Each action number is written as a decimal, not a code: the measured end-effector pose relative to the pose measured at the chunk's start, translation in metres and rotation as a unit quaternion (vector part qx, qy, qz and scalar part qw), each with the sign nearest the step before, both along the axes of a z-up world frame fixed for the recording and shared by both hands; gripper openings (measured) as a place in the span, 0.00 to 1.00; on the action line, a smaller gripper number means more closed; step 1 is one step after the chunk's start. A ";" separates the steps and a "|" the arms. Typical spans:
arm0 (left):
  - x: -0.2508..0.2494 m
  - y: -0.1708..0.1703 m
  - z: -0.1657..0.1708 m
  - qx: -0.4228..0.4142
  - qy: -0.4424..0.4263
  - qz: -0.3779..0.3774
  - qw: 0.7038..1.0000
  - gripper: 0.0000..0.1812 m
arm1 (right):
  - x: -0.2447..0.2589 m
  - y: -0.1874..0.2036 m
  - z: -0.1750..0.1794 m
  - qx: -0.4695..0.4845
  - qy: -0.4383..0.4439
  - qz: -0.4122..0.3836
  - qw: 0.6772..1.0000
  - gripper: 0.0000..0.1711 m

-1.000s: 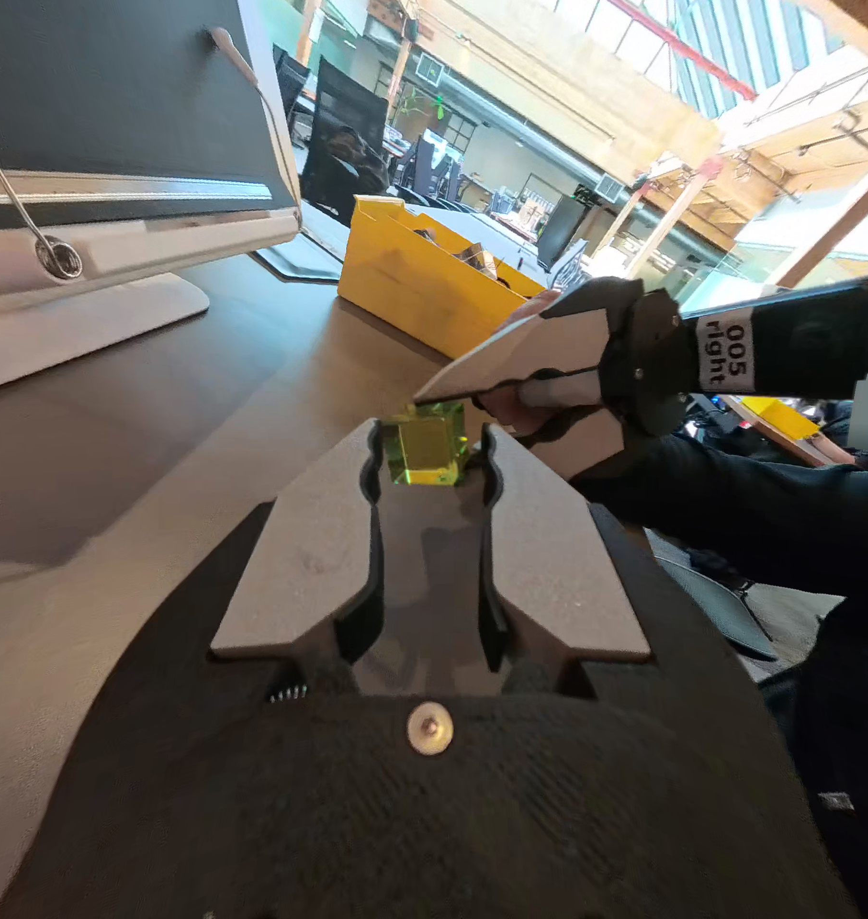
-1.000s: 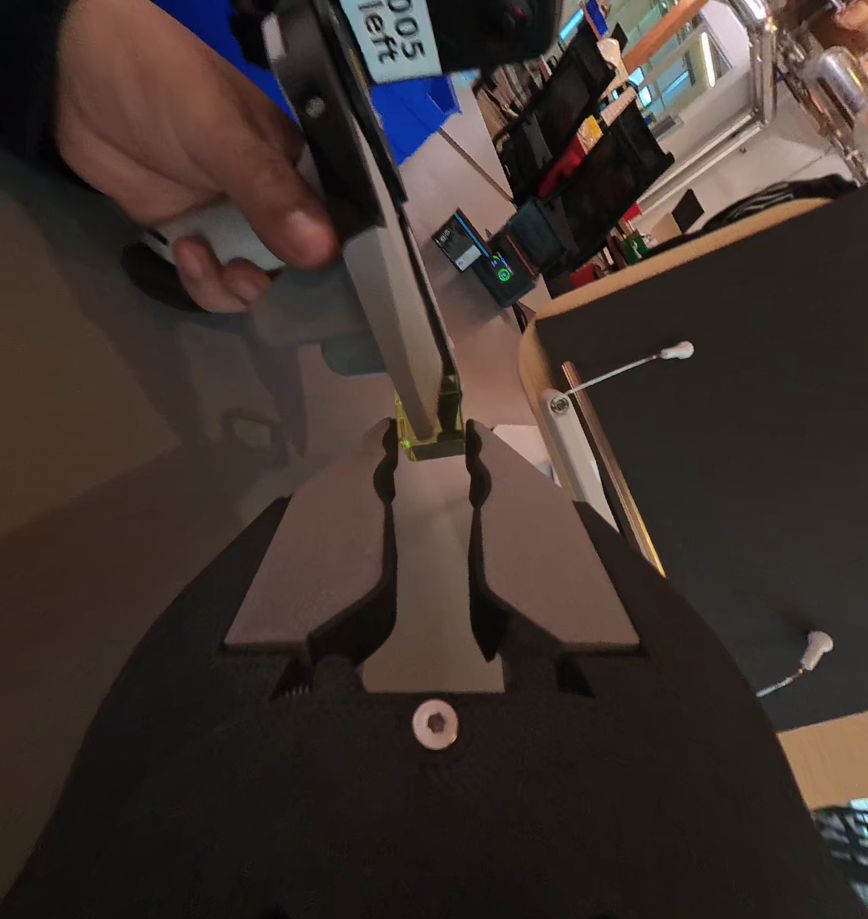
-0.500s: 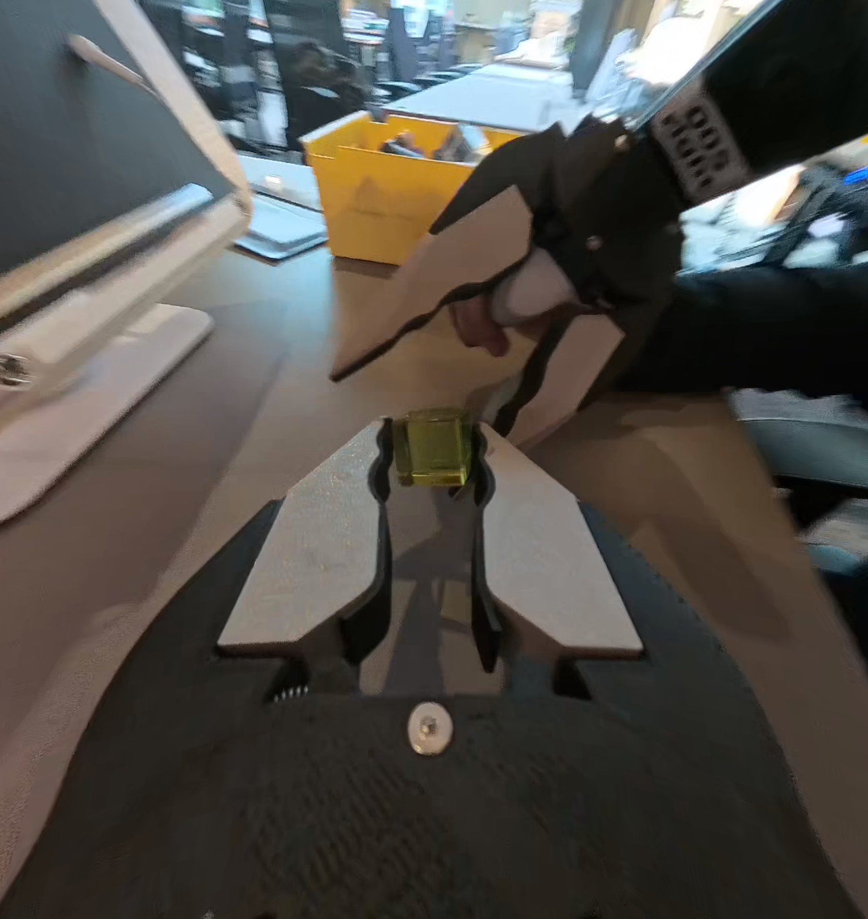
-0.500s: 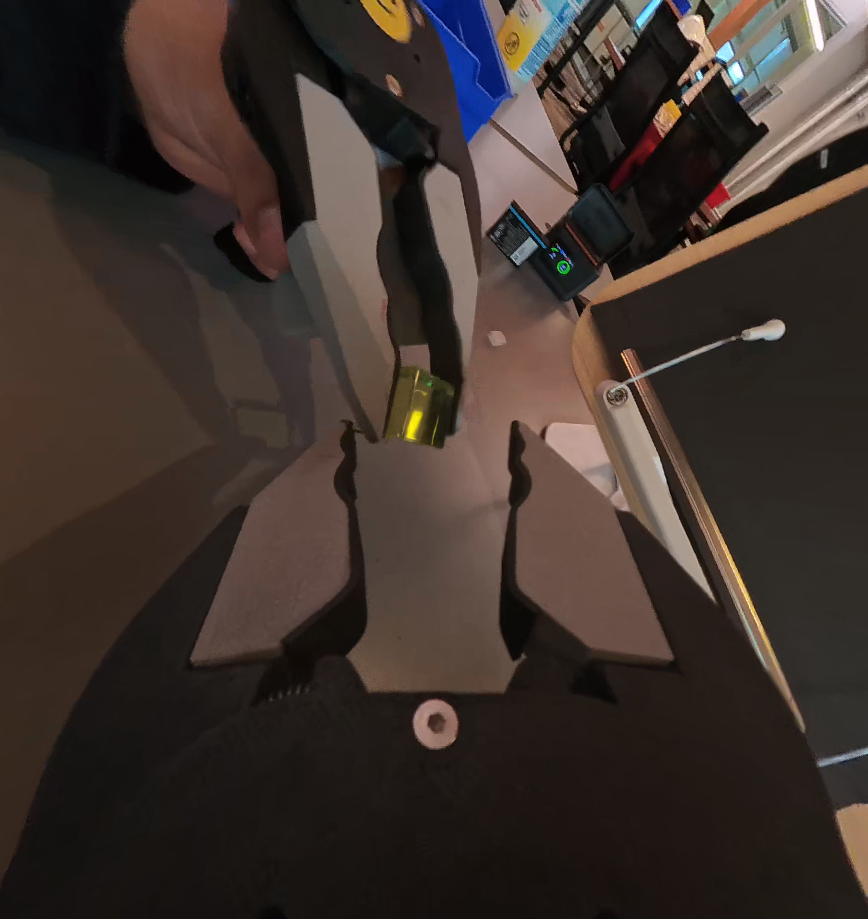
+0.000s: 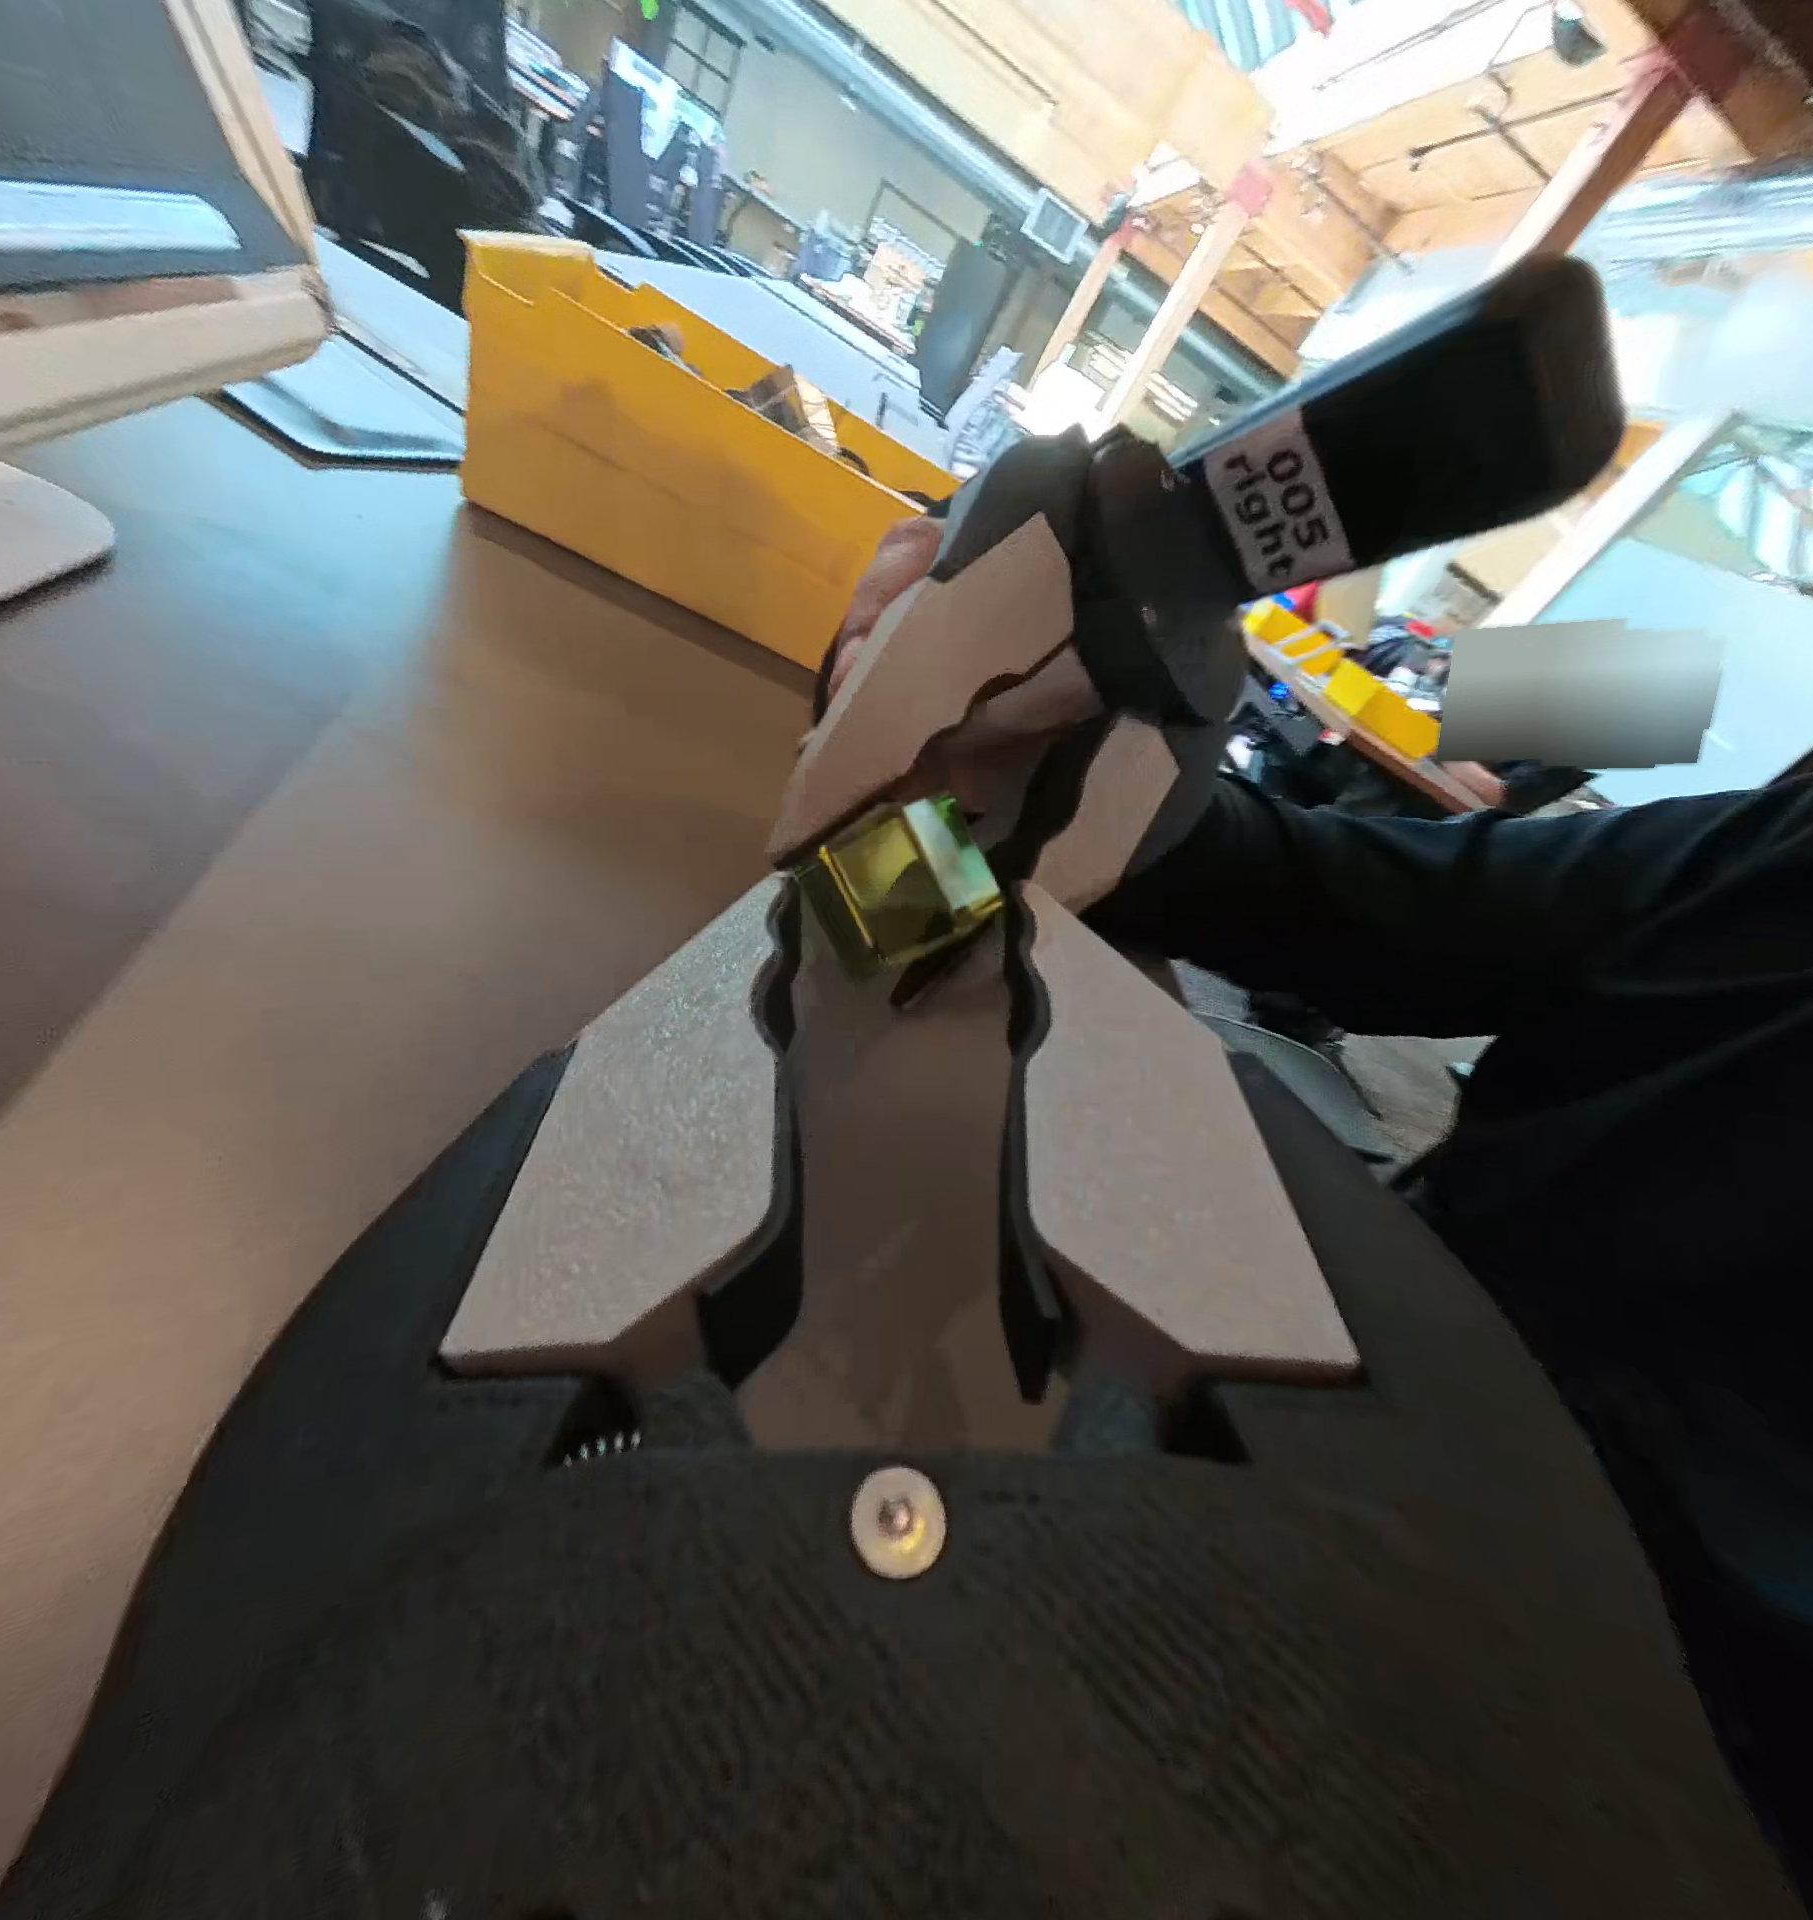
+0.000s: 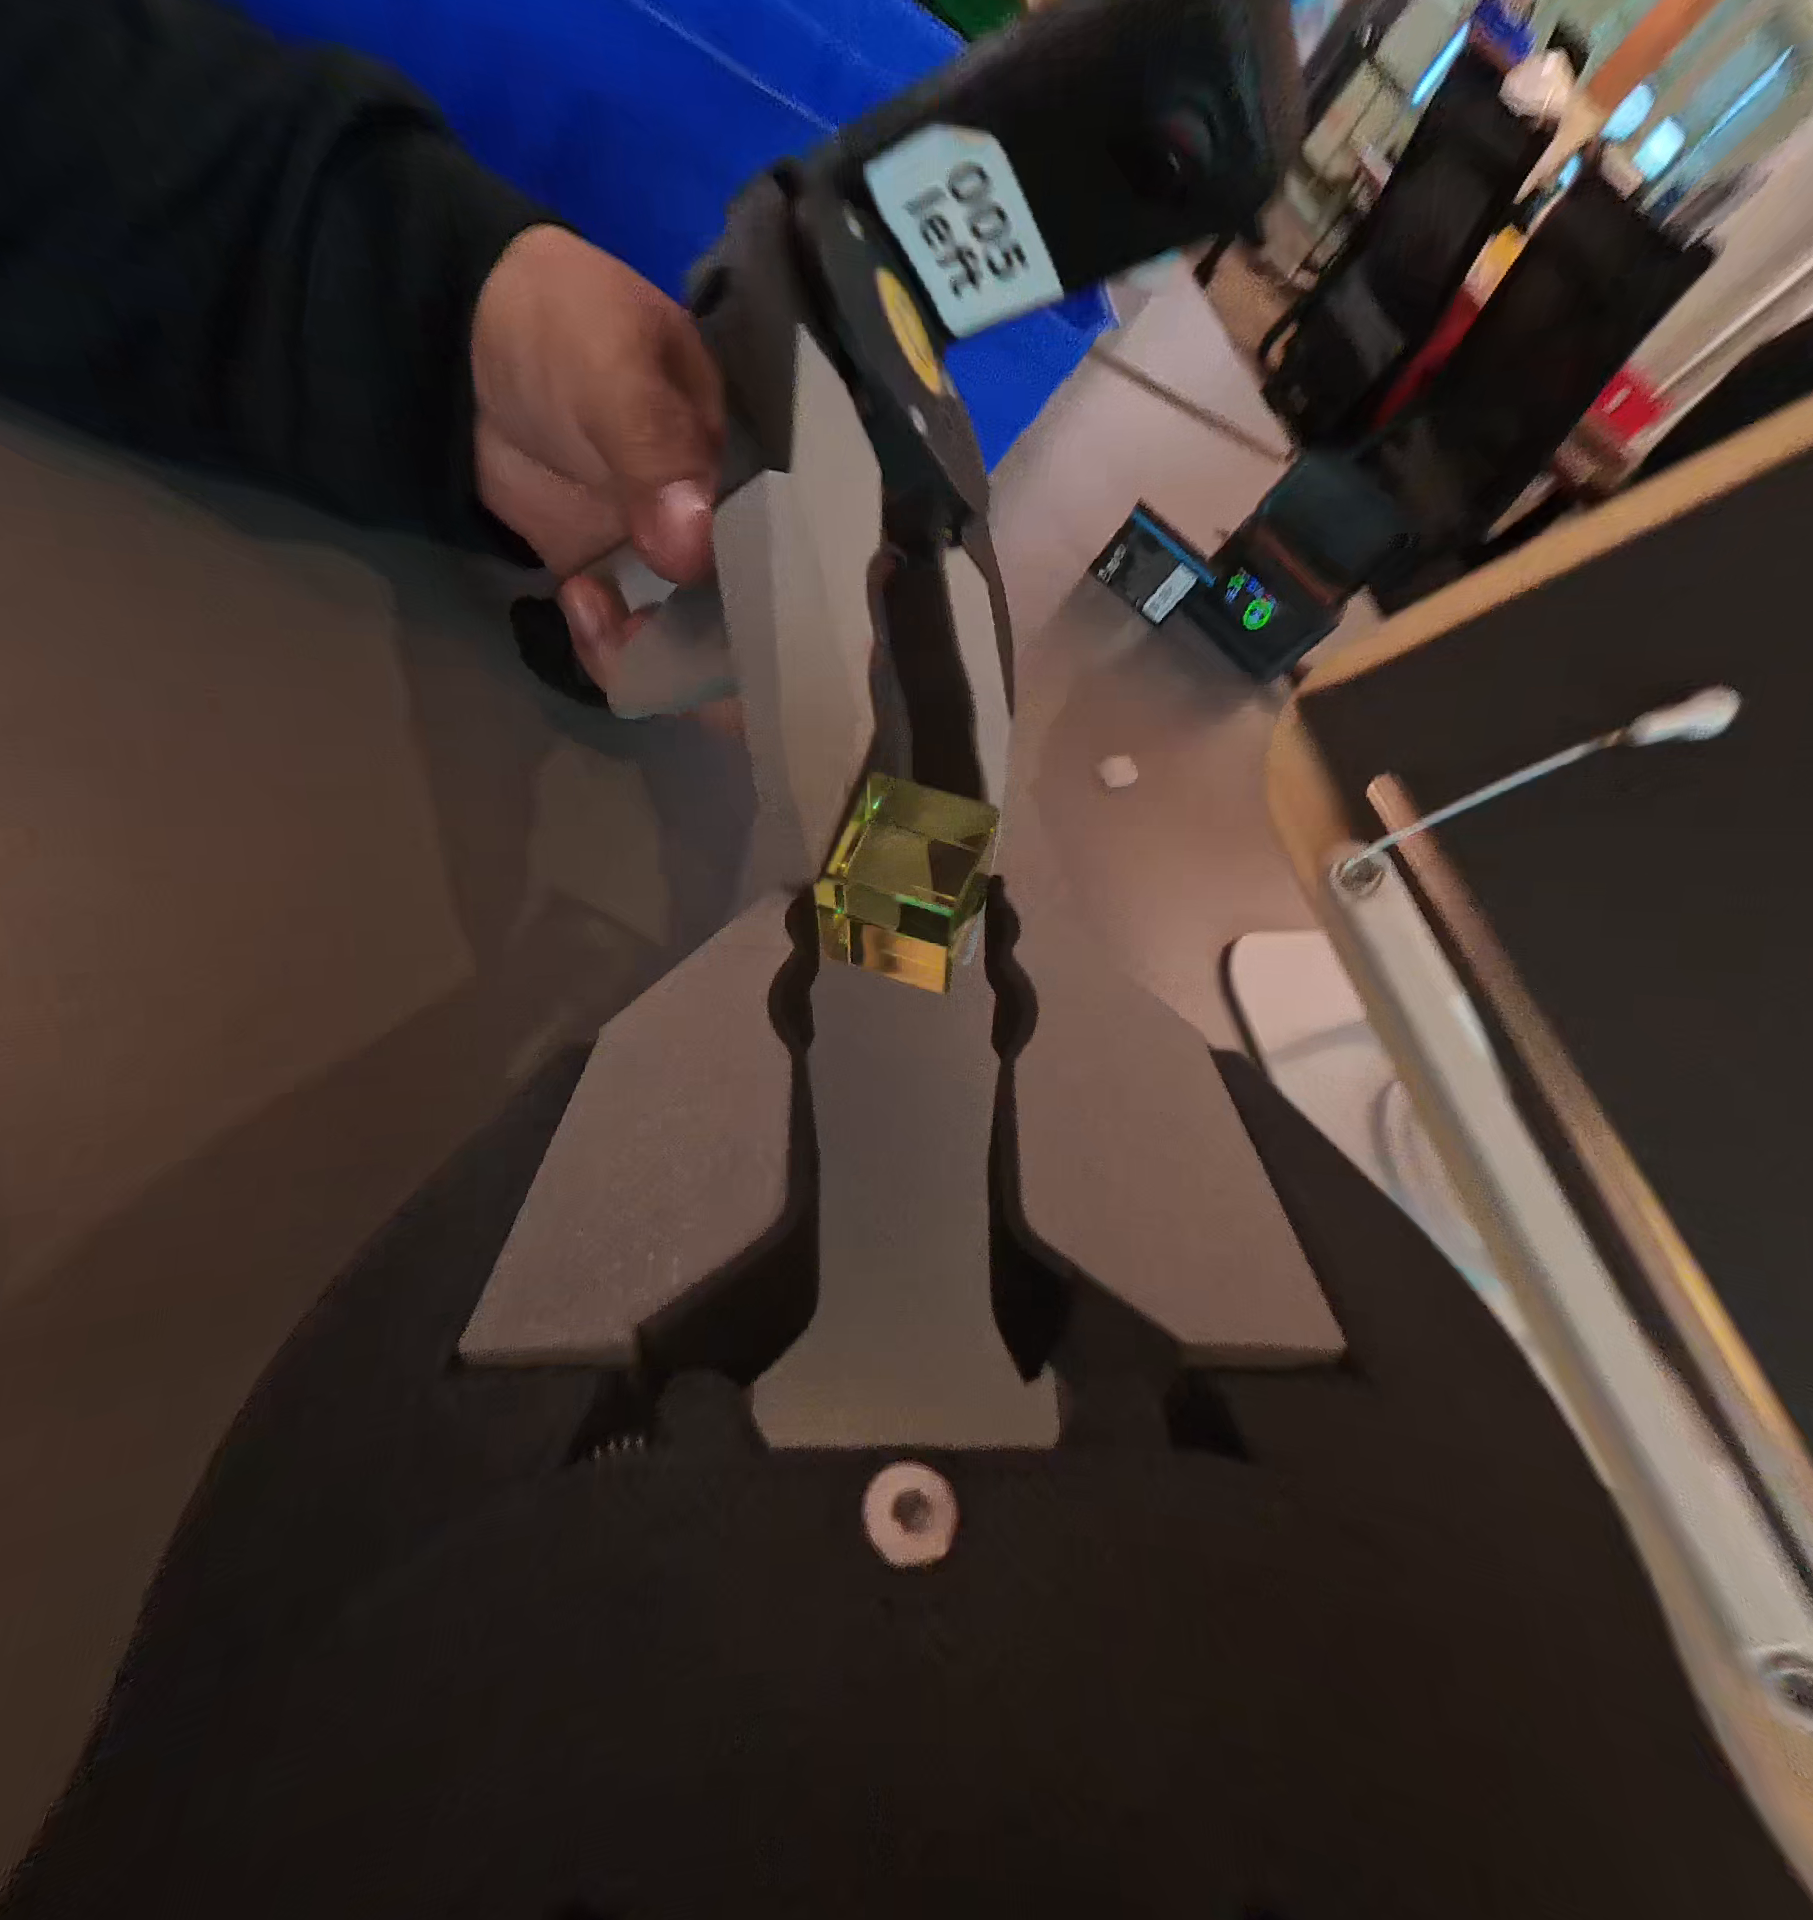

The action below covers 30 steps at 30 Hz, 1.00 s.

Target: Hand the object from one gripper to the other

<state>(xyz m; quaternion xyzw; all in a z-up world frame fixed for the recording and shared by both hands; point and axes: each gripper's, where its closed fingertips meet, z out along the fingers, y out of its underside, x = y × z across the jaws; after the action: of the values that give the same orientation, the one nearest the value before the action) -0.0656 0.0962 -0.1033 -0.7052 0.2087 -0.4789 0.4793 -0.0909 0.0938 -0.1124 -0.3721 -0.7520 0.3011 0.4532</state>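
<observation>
Brown surface, open office: right fingers, released a moment ago, now clench yellow-green cube; left fingers' hold unclear, so the handover is likely midway.

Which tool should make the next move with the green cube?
Right, probably. The right tool seems to pinch the green cube on both sides. In the left wrist view the cube sits tilted, with a gap beside one finger of the left tool. So the right could carry it away.
</observation>
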 end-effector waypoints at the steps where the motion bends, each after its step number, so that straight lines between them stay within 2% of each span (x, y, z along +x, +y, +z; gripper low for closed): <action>1: -0.004 0.002 0.000 0.006 0.006 0.012 1.000 0.19 | -0.001 0.005 0.000 -0.031 -0.008 -0.010 0.999 0.16; 4: -0.014 0.008 -0.001 0.016 0.022 0.041 0.999 0.19 | -0.001 0.021 0.003 -0.142 -0.025 -0.033 0.989 0.16; 7: -0.024 0.017 -0.003 0.045 0.071 0.087 0.993 0.23 | 0.003 0.026 0.006 -0.288 -0.049 -0.021 0.956 0.16; 10: -0.028 0.022 -0.013 0.113 0.187 0.124 0.968 0.30 | 0.009 0.022 0.005 -0.443 -0.102 0.017 0.891 0.16; 11: -0.028 0.023 -0.016 0.141 0.231 0.133 0.953 0.33 | 0.012 0.018 0.004 -0.487 -0.123 0.036 0.864 0.16; 13: -0.023 0.022 -0.017 0.207 0.299 0.147 0.920 0.33 | 0.014 0.015 0.003 -0.557 -0.151 0.067 0.814 0.16; 15: -0.017 0.020 -0.013 0.274 0.346 0.161 0.883 0.29 | 0.014 0.015 -0.003 -0.584 -0.167 0.066 0.791 0.16; 17: -0.011 0.018 -0.012 0.320 0.387 0.162 0.850 0.27 | 0.016 0.011 -0.011 -0.577 -0.191 0.067 0.791 0.16; 20: -0.002 0.016 -0.012 0.360 0.415 0.160 0.820 0.21 | 0.017 -0.002 -0.013 -0.570 -0.209 0.083 0.790 0.16; 21: 0.001 0.014 -0.014 0.365 0.422 0.154 0.815 0.16 | 0.017 -0.006 -0.012 -0.572 -0.213 0.092 0.786 0.16; 23: 0.004 0.013 -0.020 0.350 0.430 0.132 0.822 0.14 | 0.019 -0.009 -0.015 -0.562 -0.222 0.096 0.791 0.15; 26: -0.001 0.015 -0.019 0.282 0.375 0.129 0.874 0.14 | 0.021 -0.003 -0.014 -0.529 -0.209 0.099 0.817 0.16; 30: -0.015 0.019 -0.004 0.199 0.243 0.141 0.939 0.14 | 0.023 0.014 0.007 -0.500 -0.141 0.100 0.849 0.19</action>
<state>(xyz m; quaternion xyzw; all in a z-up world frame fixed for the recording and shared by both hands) -0.0806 0.1148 -0.1070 -0.7124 0.3085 -0.1693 0.6071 -0.0684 0.1075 -0.1055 -0.5091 -0.5891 0.6243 0.0626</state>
